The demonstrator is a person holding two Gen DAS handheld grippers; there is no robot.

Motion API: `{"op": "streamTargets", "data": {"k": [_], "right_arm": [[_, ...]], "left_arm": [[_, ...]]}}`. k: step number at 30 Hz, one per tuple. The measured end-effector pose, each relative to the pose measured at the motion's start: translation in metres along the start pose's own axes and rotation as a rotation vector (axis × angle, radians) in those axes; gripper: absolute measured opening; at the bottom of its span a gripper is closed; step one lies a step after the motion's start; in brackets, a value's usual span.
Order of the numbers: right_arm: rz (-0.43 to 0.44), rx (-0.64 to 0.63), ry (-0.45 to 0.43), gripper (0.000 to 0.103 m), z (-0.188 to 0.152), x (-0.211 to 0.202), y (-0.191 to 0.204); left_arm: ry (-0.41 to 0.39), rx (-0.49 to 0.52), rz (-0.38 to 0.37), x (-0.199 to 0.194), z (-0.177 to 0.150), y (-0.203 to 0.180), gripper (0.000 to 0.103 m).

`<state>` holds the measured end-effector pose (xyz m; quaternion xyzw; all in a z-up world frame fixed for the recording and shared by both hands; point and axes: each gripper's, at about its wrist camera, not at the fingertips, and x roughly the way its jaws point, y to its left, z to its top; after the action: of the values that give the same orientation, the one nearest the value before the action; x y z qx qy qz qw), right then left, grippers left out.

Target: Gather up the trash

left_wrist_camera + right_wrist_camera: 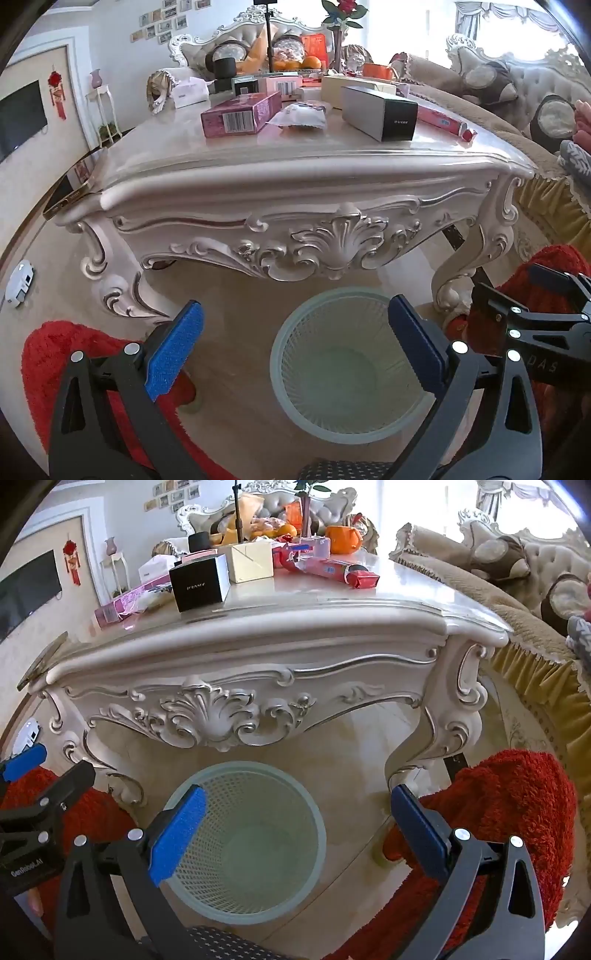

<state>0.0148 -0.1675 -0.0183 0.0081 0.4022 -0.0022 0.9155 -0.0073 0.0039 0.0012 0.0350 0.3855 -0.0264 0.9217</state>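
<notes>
A pale green mesh waste basket (347,369) (251,845) stands empty on the floor before the ornate white table (295,177) (258,638). On the table lie a pink box (240,115) (122,605), a white crumpled wrapper (301,117), a black and silver box (380,112) (201,583), a red snack wrapper (443,123) (328,568) and a cream box (249,561). My left gripper (295,350) is open and empty above the basket's left side. My right gripper (299,834) is open and empty above the basket. Each shows at the other view's edge.
Red fuzzy slippers (66,362) (509,812) flank the basket. A phone (68,192) overhangs the table's left corner. A sofa with cushions (517,110) (517,602) runs along the right. More boxes, fruit and a vase (338,44) stand at the table's far end.
</notes>
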Motion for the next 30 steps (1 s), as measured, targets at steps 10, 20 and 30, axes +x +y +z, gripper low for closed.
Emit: {"op": "streamTargets", "data": {"k": [10, 20, 30], "right_arm": [[0.012, -0.031, 0.013, 0.096, -0.007, 0.002, 0.005], [0.018, -0.032, 0.013, 0.096, -0.009, 0.002, 0.004], [0.015, -0.035, 0.013, 0.096, -0.010, 0.003, 0.004]], "left_arm": [[0.013, 0.011, 0.001, 0.004, -0.008, -0.005, 0.097], [0.021, 0.007, -0.009, 0.006, -0.011, -0.005, 0.097], [0.023, 0.019, -0.014, 0.007, -0.013, -0.009, 0.097]]}}
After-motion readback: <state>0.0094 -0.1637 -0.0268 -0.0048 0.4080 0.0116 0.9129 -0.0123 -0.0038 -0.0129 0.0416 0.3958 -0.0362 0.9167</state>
